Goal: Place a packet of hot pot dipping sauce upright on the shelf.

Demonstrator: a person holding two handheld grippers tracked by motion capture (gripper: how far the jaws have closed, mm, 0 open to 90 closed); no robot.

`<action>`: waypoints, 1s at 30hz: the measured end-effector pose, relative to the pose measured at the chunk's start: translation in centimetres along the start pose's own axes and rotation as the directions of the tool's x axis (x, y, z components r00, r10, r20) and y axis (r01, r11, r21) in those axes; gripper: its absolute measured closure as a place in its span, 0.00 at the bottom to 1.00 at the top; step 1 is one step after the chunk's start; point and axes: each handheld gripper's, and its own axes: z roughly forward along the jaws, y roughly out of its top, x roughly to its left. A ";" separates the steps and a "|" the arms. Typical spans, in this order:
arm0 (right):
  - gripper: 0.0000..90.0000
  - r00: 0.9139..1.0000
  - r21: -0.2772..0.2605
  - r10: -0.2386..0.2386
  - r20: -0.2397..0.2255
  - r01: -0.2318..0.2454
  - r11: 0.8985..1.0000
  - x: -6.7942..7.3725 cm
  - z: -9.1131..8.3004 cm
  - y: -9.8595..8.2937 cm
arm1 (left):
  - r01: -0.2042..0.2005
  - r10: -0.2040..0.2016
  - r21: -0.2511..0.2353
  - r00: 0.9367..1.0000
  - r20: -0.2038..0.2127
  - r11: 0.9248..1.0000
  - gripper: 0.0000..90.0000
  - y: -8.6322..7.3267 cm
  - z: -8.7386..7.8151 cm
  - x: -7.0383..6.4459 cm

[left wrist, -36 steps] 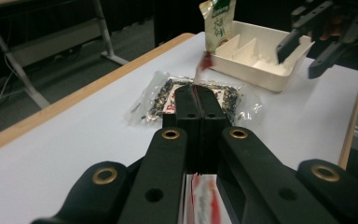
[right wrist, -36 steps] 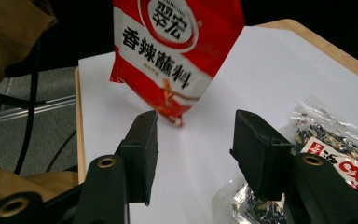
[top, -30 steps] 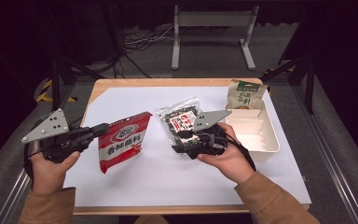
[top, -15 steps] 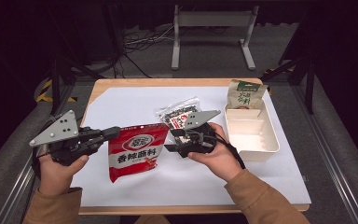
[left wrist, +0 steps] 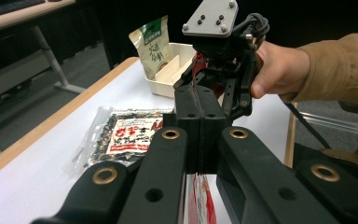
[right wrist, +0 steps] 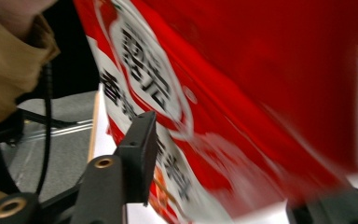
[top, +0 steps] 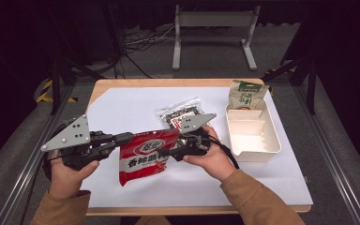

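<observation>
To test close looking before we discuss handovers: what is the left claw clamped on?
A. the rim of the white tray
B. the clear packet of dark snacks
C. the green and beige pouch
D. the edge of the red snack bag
D: in the left gripper view the left claw has its jaws pressed together on the thin edge of the red snack bag, which the high view shows lifted between both hands.

Snack bag point(top: 146, 154) lies before seaweed packet point(top: 180, 114), left of tray point(top: 253, 136).
</observation>
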 end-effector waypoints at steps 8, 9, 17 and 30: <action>0.85 0.997 0.028 0.000 -0.077 0.002 1.000 0.0 0.4 0.0 | -0.005 0.005 0.018 1.000 -0.010 1.000 1.00 -0.2 0.2 -0.1; 0.87 0.997 0.026 -0.004 -0.082 0.006 1.000 -0.1 0.3 0.0 | -0.007 0.007 0.015 1.000 -0.012 1.000 1.00 -0.2 0.1 -0.1; 0.99 0.997 0.002 -0.035 -0.064 0.035 0.999 0.0 -1.6 0.8 | 0.032 -0.032 -0.011 0.999 -0.021 0.999 1.00 -0.7 0.1 0.6; 1.00 0.998 0.016 -0.068 -0.006 0.068 0.998 0.3 -4.2 1.9 | 0.089 -0.090 -0.018 0.995 -0.051 0.996 0.69 -1.3 0.4 1.7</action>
